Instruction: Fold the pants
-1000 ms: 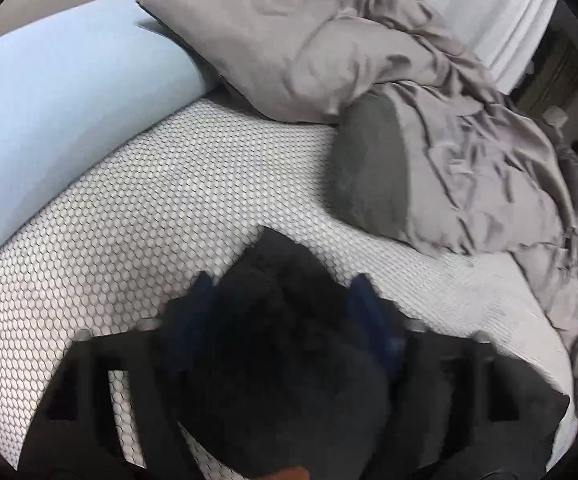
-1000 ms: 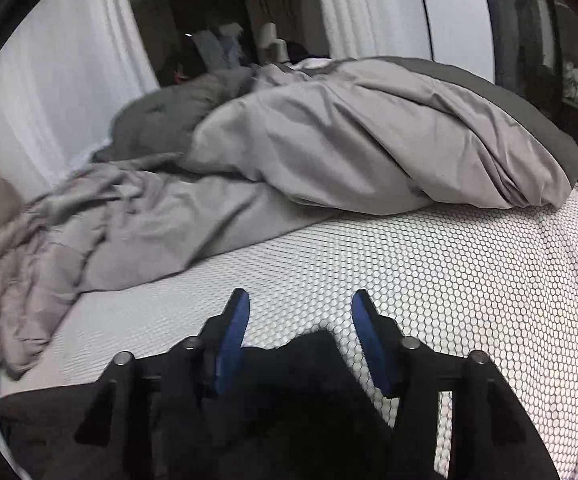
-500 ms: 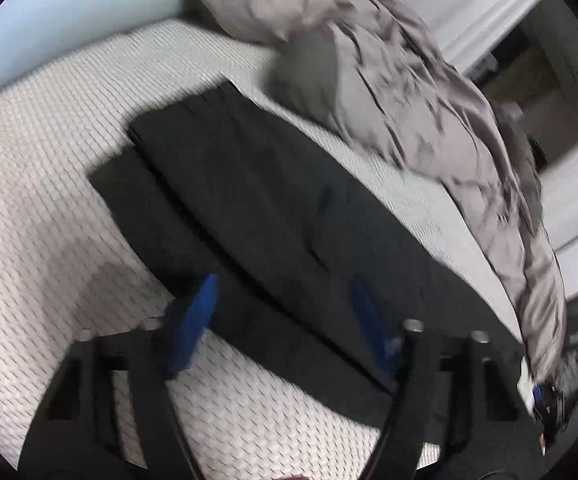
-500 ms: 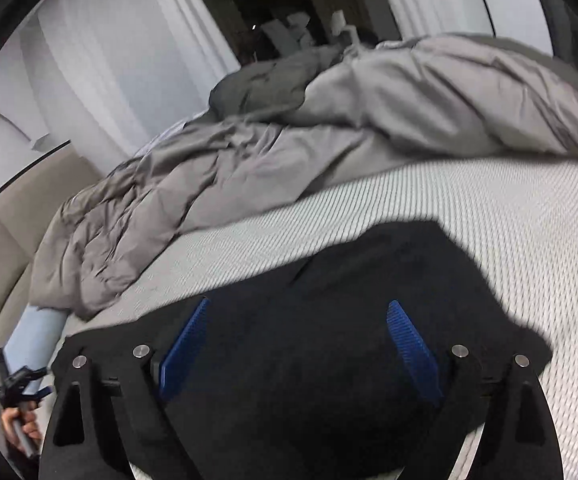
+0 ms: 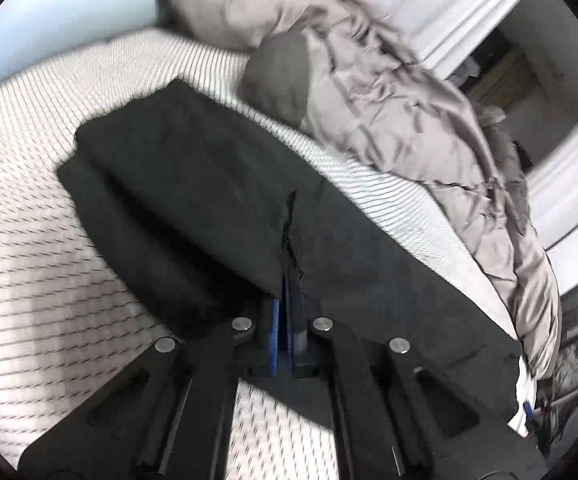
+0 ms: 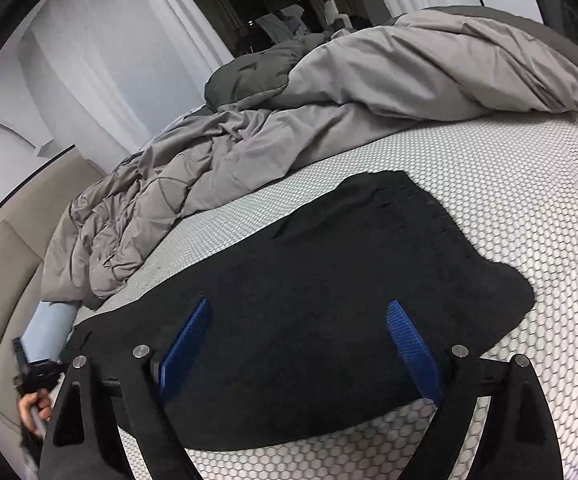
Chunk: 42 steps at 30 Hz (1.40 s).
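left claw point(image 5: 288, 292): blue pads pressed together on a raised pinch of the black pants point(image 5: 217, 184), at their near edge. a short crease runs up from the grip into the cloth. frame is motion-blurred; how deep the bite goes cannot be told.

right claw point(image 6: 295, 344): fingers spread wide, nothing between them, poised over the pants point(image 6: 329, 280) with dark cloth showing in the gap. contact with the fabric cannot be confirmed.

pants: lying flat on the bed's honeycomb-patterned mattress cover point(image 6: 529, 208), lengthwise between the two claws, apparently already doubled leg on leg, since a second layer's edge shows along the left side in the left wrist view. judged soft, light, limp, and matte enough not to slip; it will sag wherever unsupported, so it is best taken at an edge or corner through all layers, both claws lifting evenly.

beyond the pants: a rumpled grey duvet point(image 6: 369, 92) heaped along the far side of the bed, near but not touching the pants. a pale blue pillow point(image 5: 49, 20) sits toward the headboard end, well apart.
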Motion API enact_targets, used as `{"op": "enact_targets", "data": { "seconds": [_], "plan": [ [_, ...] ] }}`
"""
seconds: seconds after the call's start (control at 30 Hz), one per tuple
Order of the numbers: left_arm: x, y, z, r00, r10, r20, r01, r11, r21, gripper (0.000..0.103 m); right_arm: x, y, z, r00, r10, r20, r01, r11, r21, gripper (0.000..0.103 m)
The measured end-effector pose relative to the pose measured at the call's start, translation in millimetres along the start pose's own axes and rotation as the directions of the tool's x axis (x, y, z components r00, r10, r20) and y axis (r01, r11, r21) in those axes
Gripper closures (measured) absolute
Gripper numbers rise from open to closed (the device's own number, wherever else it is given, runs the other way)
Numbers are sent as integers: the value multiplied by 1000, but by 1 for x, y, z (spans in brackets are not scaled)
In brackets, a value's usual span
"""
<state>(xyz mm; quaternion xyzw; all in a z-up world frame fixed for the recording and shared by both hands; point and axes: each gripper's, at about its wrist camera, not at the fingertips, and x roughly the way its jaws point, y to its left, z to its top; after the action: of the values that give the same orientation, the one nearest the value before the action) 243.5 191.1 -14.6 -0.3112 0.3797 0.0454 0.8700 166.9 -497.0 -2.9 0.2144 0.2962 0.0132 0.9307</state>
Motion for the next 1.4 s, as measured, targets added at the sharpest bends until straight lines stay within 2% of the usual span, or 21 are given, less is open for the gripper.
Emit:
{"op": "enact_targets", "data": {
  "seconds": [0.1, 0.2, 0.27, 0.37, 0.4, 0.5, 0.53, 0.67, 0.7, 0.8, 0.87, 0.93, 1.0, 1.03, 1.07, 1.1, 1.13, 1.17, 1.27, 1.33, 1.4],
  "plan": [
    [-12, 4, -4, 999, 38, 22, -38, 999, 28, 103, -2, -6, 1, 1000, 2, -5, -2, 1000, 4, 13],
    [11, 21, -6, 992, 114, -51, -114, 993, 7, 103, -4, -8, 0, 1000, 5, -10, -5, 1000, 2, 13],
    [13, 35, -10, 989, 115, -94, -119, 992, -41, 102, -7, -9, -3, 1000, 5, -19, -5, 1000, 0, 13],
    [4, 37, -10, 991, 93, -96, -100, 992, -72, 98, -20, -13, -5, 1000, 20, -12, -20, 1000, 3, 13],
    [-6, 36, -10, 992, 93, -83, -99, 993, -71, 87, -24, -15, -6, 1000, 24, -9, -24, 1000, 13, 13],
    [-25, 41, -20, 997, 48, -59, -54, 991, -119, 45, -33, -32, -7, 999, 31, -14, -30, 997, 72, 13],
    [-30, 44, -27, 998, 26, -57, -35, 988, -147, 43, -32, -37, -8, 999, 26, -24, -24, 996, 82, 13],
    [-19, 44, -46, 993, -34, -114, 16, 987, -159, 43, -24, -51, -14, 995, 43, -89, -31, 990, 135, 13],
    [-17, 45, -50, 992, -30, -121, 11, 987, -159, 43, -17, -55, -18, 987, 70, -143, -47, 986, 158, 13],
    [-5, 41, -53, 994, -39, -102, 21, 985, -170, 43, -10, -62, -25, 978, 68, -199, -31, 983, 181, 13],
    [3, 40, -48, 996, -54, -67, 40, 980, -196, 53, -3, -67, -29, 966, 100, -238, -51, 978, 202, 13],
    [14, 43, -42, 997, -52, -56, 38, 973, -226, 80, 3, -69, -30, 963, 164, -215, -116, 969, 219, 13],
    [23, 48, -38, 998, -51, -39, 40, 967, -251, 94, 14, -70, -31, 966, 163, -203, -117, 969, 220, 14],
    [24, 50, -37, 998, -55, -23, 47, 963, -265, 98, 23, -72, -32, 968, 148, -202, -99, 968, 232, 24],
    [25, 51, -36, 998, -58, -18, 51, 962, -269, 99, 31, -74, -33, 973, 129, -191, -80, 965, 248, 42],
    [22, 49, -36, 998, -56, -6, 52, 964, -261, 101, 36, -75, -32, 977, 116, -180, -66, 962, 264, 53],
    [18, 48, -36, 998, -55, 5, 55, 967, -248, 101, 40, -77, -32, 979, 113, -170, -62, 958, 279, 71],
    [12, 48, -36, 998, -56, 18, 58, 971, -230, 101, 43, -78, -31, 981, 122, -152, -71, 951, 301, 82],
    [-13, 46, -36, 996, -68, 54, 77, 981, -180, 101, 37, -72, -30, 984, 141, -108, -103, 948, 303, 97],
    [-37, 52, -43, 995, -67, 75, 78, 985, -157, 101, 18, -65, -33, 988, 137, -75, -112, 956, 271, 99],
    [-57, 61, -48, 994, -68, 88, 81, 985, -154, 101, 3, -60, -35, 984, 169, -60, -147, 951, 270, 99]
  ]
}}
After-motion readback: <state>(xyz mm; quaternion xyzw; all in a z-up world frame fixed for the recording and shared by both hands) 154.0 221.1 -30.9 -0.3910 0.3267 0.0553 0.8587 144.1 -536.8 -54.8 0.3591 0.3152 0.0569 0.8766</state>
